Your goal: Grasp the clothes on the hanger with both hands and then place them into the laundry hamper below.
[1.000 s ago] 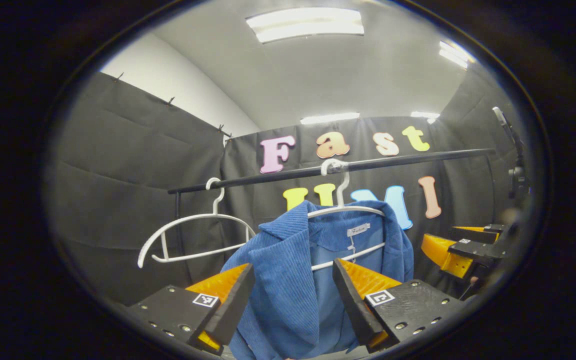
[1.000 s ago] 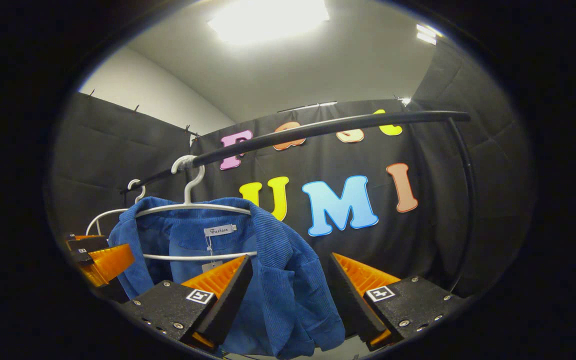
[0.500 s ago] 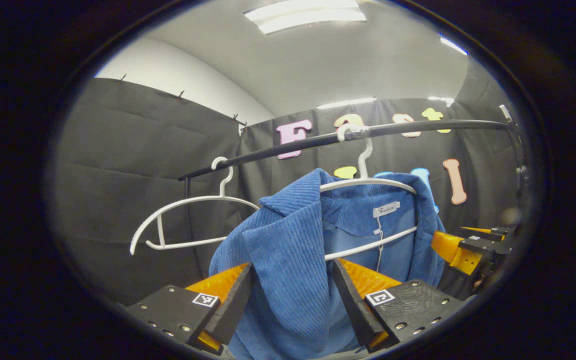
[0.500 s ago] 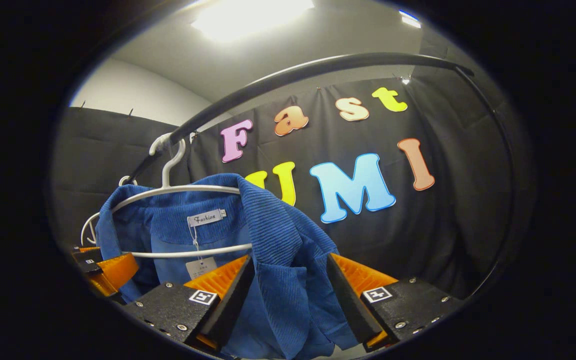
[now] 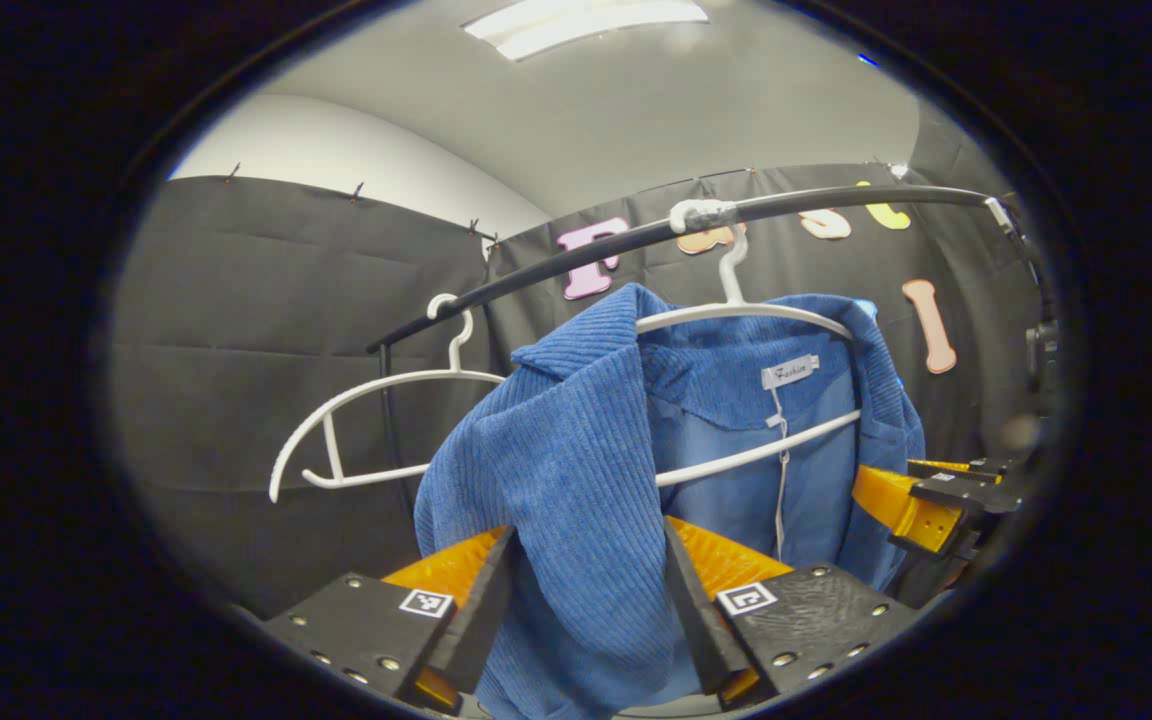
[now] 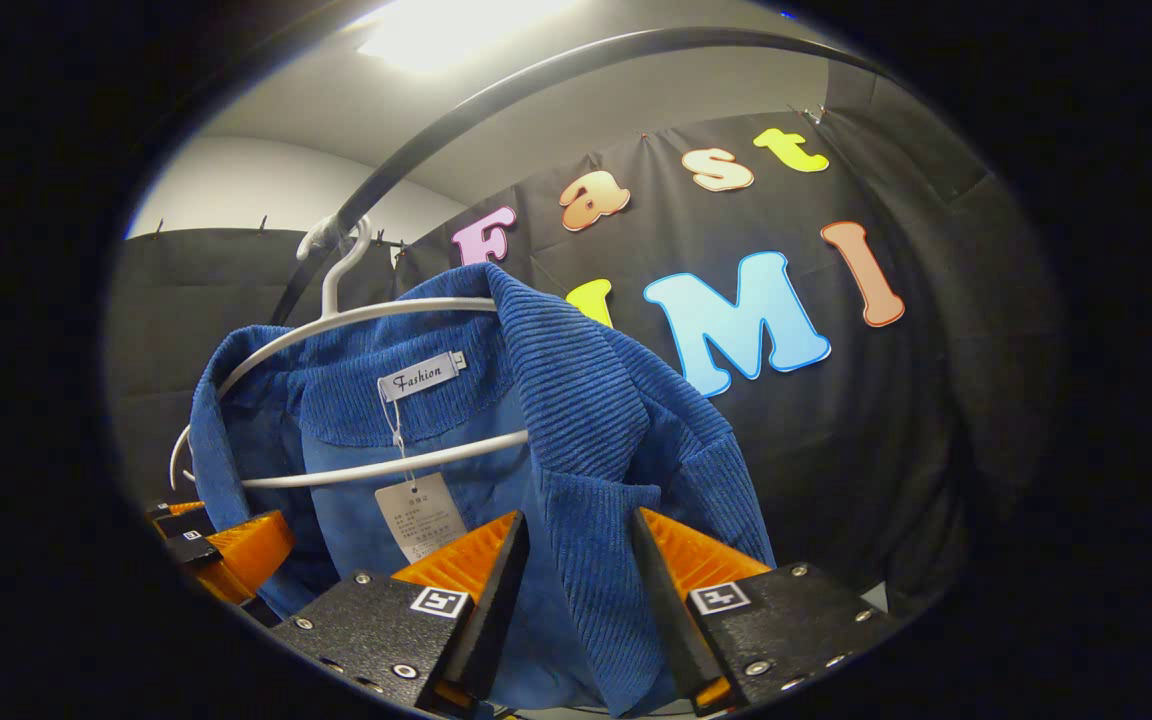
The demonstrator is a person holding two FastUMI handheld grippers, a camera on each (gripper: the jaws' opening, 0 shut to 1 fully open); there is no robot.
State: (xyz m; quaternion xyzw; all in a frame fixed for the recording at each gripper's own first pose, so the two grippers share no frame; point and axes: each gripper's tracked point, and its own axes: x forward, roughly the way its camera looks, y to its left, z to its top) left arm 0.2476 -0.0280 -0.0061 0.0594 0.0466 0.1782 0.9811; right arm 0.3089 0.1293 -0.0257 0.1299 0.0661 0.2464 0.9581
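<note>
Black cloth is lining the booth behind a dark rail (image 5: pixel 836 198), where a blue corduroy jacket (image 5: pixel 576 470) is hanging on a white hanger (image 5: pixel 736 312), beside a bare hanger (image 5: pixel 376 425). The left hand-held gripper (image 5: pixel 584 600) is straddling one front edge of the jacket and the right hand-held gripper (image 6: pixel 576 590) the other; both seem to be touching the cloth, though whether they are pinching it is unclear.

My two cameras look up, close under the rail (image 5: pixel 636 245).
Both share the blue jacket (image 5: pixel 586 470) (image 6: pixel 596 420) from opposite shoulders.
</note>
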